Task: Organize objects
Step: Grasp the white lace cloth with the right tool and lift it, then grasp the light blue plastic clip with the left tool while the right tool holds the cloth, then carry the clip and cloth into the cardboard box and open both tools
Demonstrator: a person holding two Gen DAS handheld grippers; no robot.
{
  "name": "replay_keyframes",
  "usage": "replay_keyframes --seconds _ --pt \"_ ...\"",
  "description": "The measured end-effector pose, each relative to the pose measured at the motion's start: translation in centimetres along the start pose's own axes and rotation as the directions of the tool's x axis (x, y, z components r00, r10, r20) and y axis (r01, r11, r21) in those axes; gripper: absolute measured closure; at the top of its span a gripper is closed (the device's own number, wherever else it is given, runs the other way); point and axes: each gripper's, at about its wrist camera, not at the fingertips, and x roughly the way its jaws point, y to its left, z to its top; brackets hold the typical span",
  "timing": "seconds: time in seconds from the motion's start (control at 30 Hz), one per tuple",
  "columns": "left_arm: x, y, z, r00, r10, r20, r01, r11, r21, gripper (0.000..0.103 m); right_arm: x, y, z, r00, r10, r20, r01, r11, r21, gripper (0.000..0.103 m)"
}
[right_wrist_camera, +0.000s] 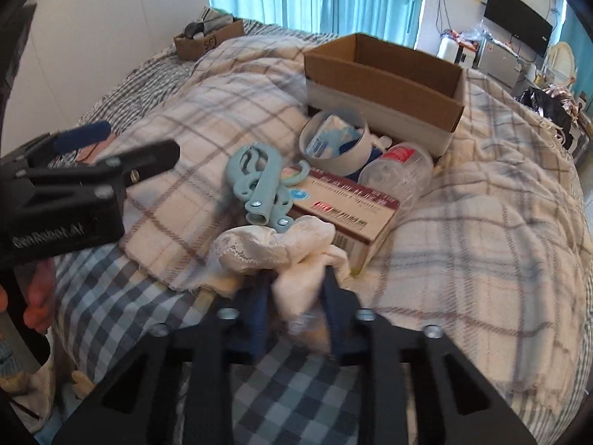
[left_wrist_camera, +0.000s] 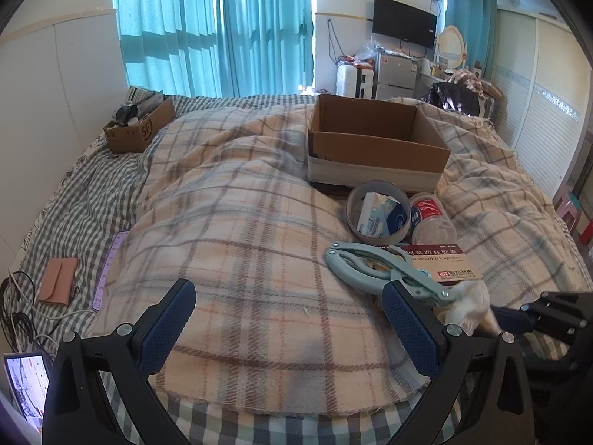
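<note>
Right gripper [right_wrist_camera: 292, 296] clamped on white lace-edged cloth [right_wrist_camera: 281, 248] between its fingers | left gripper [left_wrist_camera: 289, 319] spread wide, empty | risk: trailing cloth snags pale-blue plastic clip [right_wrist_camera: 259, 181] just ahead, dragging it.

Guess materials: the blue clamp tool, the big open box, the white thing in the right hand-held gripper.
Clamp tool: likely matte moulded plastic, with metal rivets. Open box: corrugated cardboard, brown, raw edges. White item: soft fabric, lace-trimmed edge, crumpled, pinched by the right hand-held gripper.

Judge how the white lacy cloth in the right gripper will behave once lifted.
The cloth is bunched and folded over itself, so it will probably hang limp. It looks thin and light. The right gripper holds one part only, so loose ends may drag over the medicine box.
</note>
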Motion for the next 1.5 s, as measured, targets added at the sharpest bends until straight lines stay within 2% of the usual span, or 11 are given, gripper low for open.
replay_keyframes --seconds 0.1,0.3,0.43,0.67,0.73,0.8,0.9,0.97,1.0,1.27,1.5 --pt "0.1 -0.8 0.4 1.0 -0.006 0.0 0.006 1.0 0.011 0.0 -1.9 -1.0 0.5 0.997 -0.017 0.077 0.017 1.0 0.008 0.088" --pt "1.6 -3.3 2.1 1.0 -0.026 -0.016 0.026 1.0 0.008 0.001 -5.6 -4.5 1.7 0.972 -0.146 0.184 0.137 0.989 0.059 0.088" --pt "4.1 -5.0 2.5 0.995 -0.051 -0.088 0.05 0.999 -0.005 0.001 -6.5 -6.5 2.0 0.965 -0.175 0.196 0.158 0.983 0.097 0.088" --pt "8.0 -6.8 1.9 0.97 -0.104 -0.219 0.095 0.994 -0.052 0.002 -5.2 -7.6 1.3 0.976 -0.126 0.178 0.108 0.988 0.11 0.088" --pt "8.2 -6.8 1.7 0.965 -0.137 -0.222 0.127 0.99 -0.057 0.014 -5.2 -7.7 1.1 0.977 -0.117 0.18 0.098 0.989 0.113 0.088" --pt "8.1 -6.8 1.6 0.96 -0.17 -0.223 0.161 0.985 -0.057 0.039 -5.1 -7.9 1.0 0.976 -0.117 0.182 0.097 0.988 0.119 0.088" --pt "7.6 -6.9 1.5 0.959 -0.191 -0.211 0.19 0.981 -0.023 0.05 -5.1 -8.1 0.9 0.976 -0.117 0.186 0.095 0.988 0.124 0.088" --pt "6.9 -7.0 1.7 0.962 -0.197 -0.19 0.199 0.98 -0.009 0.067 -5.3 -8.0 0.9 0.975 -0.118 0.19 0.096 0.988 0.122 0.088" --pt "6.6 -6.8 1.8 0.959 -0.209 -0.19 0.211 0.977 -0.008 0.072 -5.4 -8.0 1.0 0.974 -0.12 0.192 0.098 0.988 0.121 0.088" --pt "4.8 -5.5 2.2 0.965 -0.215 -0.15 0.215 0.977 -0.013 0.073 -6.0 -7.1 1.4 0.969 -0.135 0.207 0.116 0.988 0.101 0.088" --pt "3.5 -4.0 4.8 0.973 -0.215 -0.089 0.214 0.977 -0.022 0.074 -6.5 -7.0 2.8 0.963 -0.142 0.23 0.128 0.989 0.074 0.088"
